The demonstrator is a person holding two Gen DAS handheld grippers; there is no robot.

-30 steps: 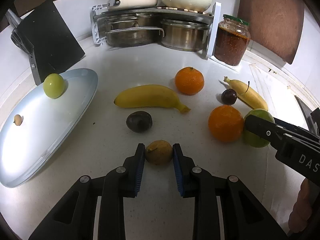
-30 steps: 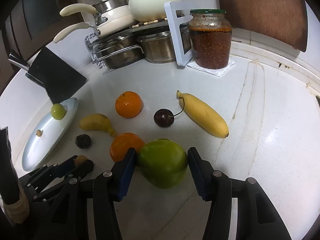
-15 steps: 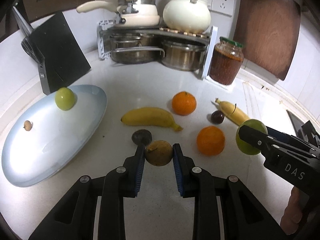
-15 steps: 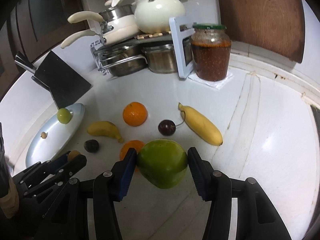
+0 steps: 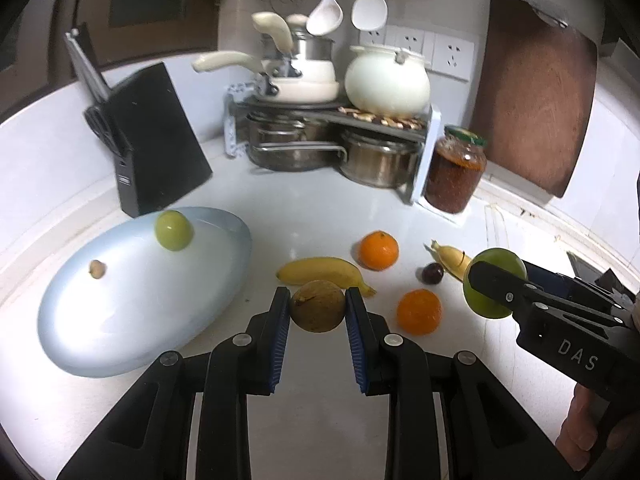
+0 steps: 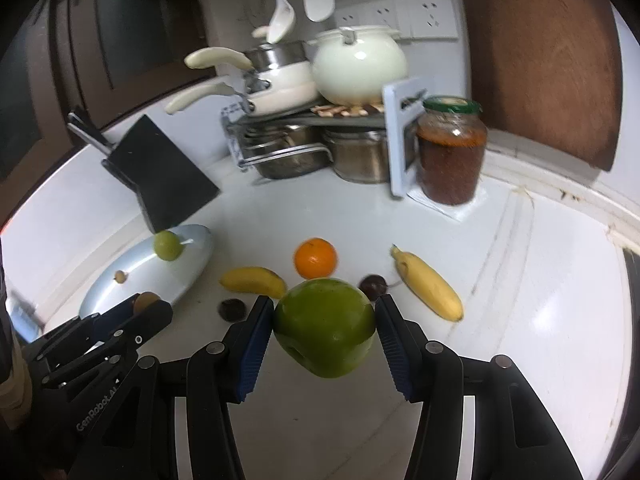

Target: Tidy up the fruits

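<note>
Above white counter, left gripper (image 5: 318, 312) clamps small brown fruit (image 5: 317, 306); right gripper (image 6: 323, 332) clamps big green apple (image 6: 325, 327), both lifted. Step: carrying. Next likely: move left, lower onto pale blue plate (image 5: 132, 320), release beside small green fruit (image 5: 173, 229).

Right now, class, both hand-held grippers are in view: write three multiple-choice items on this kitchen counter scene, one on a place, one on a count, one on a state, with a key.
1. Where does the small green fruit lie?
A. on the pale blue plate
B. beside the jar
C. on the rack

2. How many oranges are on the counter?
A. one
B. two
C. four

3. What is the right hand-held gripper doing?
A. hanging open
B. gripping a banana
C. gripping a green apple

Key:
1 A, the small green fruit rests on the pale blue plate.
2 B, one orange behind, another orange in front.
3 C, the right hand-held gripper clamps the green apple.
</note>
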